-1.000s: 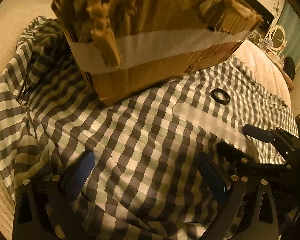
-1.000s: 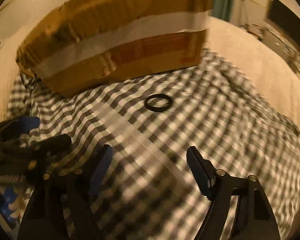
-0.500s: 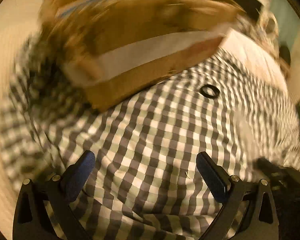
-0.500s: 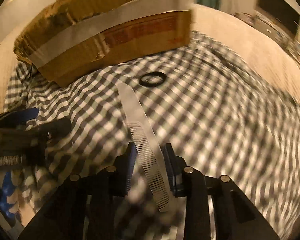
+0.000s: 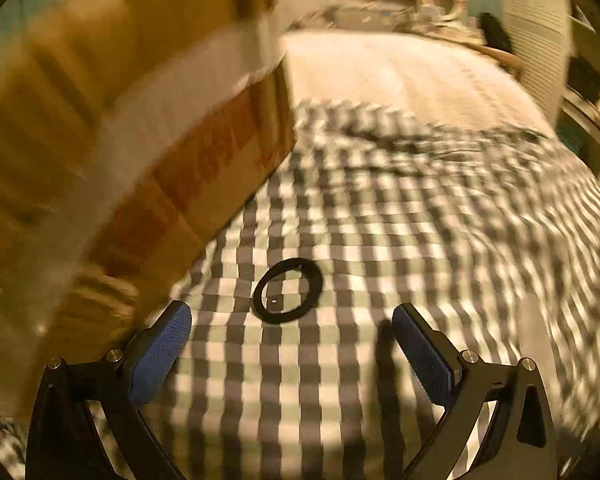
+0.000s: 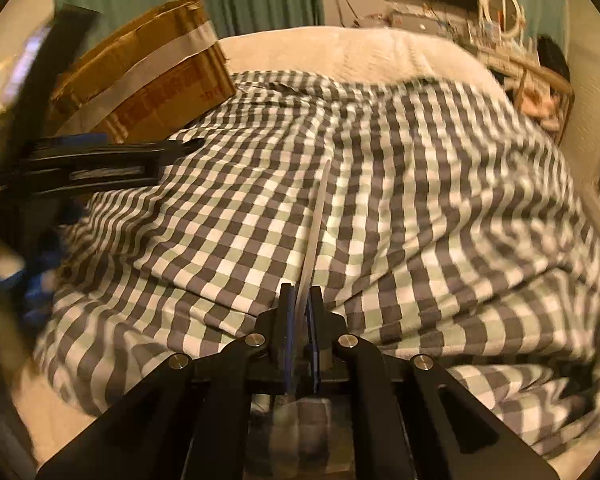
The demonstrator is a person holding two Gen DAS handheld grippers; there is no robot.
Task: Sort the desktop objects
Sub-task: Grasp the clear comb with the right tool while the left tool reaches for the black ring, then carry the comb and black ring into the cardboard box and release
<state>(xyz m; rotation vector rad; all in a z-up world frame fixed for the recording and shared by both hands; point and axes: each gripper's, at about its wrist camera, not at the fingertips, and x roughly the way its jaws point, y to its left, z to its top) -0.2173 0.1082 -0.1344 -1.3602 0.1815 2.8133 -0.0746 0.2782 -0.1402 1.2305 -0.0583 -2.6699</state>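
A black ring [image 5: 287, 290] lies flat on the checked cloth [image 5: 420, 216], just ahead of and between the fingers of my left gripper [image 5: 291, 322], which is open and empty. My right gripper [image 6: 300, 300] is shut on a clear plastic comb [image 6: 316, 220], held edge-on and lifted above the cloth, pointing forward. A taped cardboard box [image 5: 112, 152] stands close at the left in the left wrist view, and shows at the far left in the right wrist view [image 6: 148, 80]. The left gripper's body [image 6: 80, 164] shows at the left of the right wrist view.
The checked cloth [image 6: 420, 200] covers a cream bed [image 6: 340, 48]. A cluttered dresser with a round mirror [image 6: 504, 4] stands at the back right. The left wrist view is blurred by motion.
My right gripper closed on the comb and lifted it off the cloth. My left gripper swung right and forward, bringing the black ring between its open fingers.
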